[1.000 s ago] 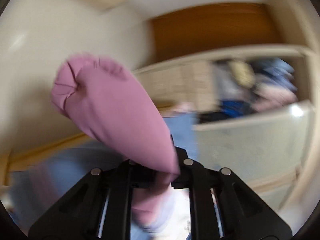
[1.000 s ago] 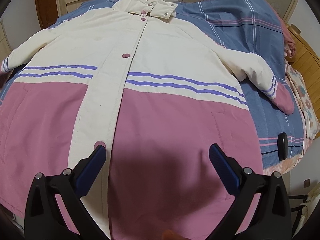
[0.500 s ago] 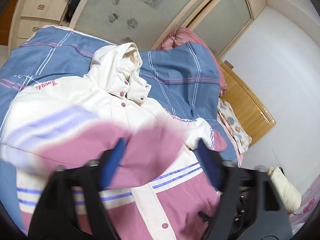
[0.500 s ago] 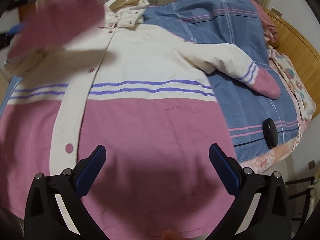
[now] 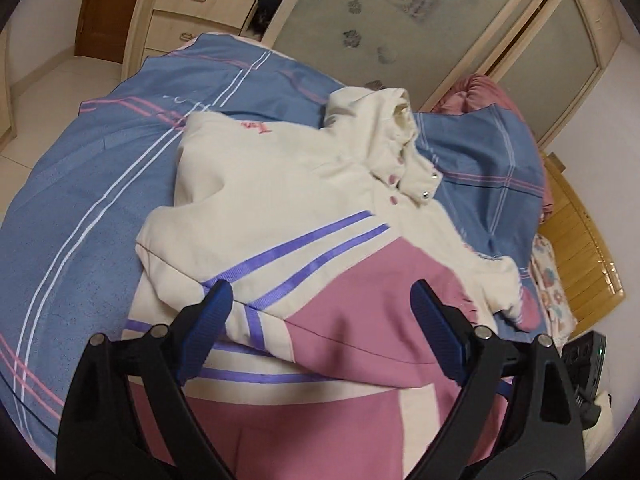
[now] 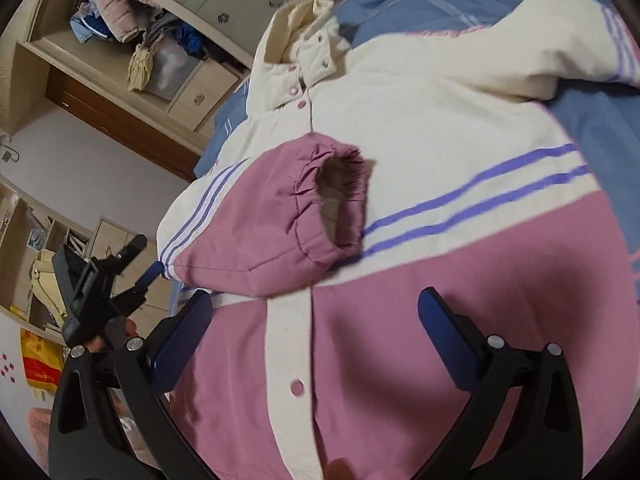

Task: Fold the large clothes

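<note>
A large cream and pink hooded jacket point(image 5: 304, 184) with purple stripes lies face up on the bed; it also shows in the right wrist view point(image 6: 432, 128). Its left sleeve point(image 5: 360, 300) is folded across the chest, pink cuff point(image 6: 320, 208) open toward the middle. The other sleeve point(image 5: 508, 292) lies out to the right on the bedspread. My left gripper point(image 5: 320, 304) is open and empty just above the folded sleeve. My right gripper point(image 6: 316, 316) is open and empty above the pink lower front. The left gripper also shows in the right wrist view point(image 6: 136, 272), beside the jacket's edge.
The jacket rests on a blue striped bedspread point(image 5: 80, 208). A wardrobe with frosted sliding doors point(image 5: 400, 12) and drawers point(image 5: 192, 8) stands behind the bed. A wooden headboard point(image 5: 584, 248) is at the right. Open shelves with clothes point(image 6: 132, 28) show in the right wrist view.
My left gripper carried the pink-cuffed sleeve over the jacket, let it go on the chest and opened. My right gripper swung toward the jacket's left side.
</note>
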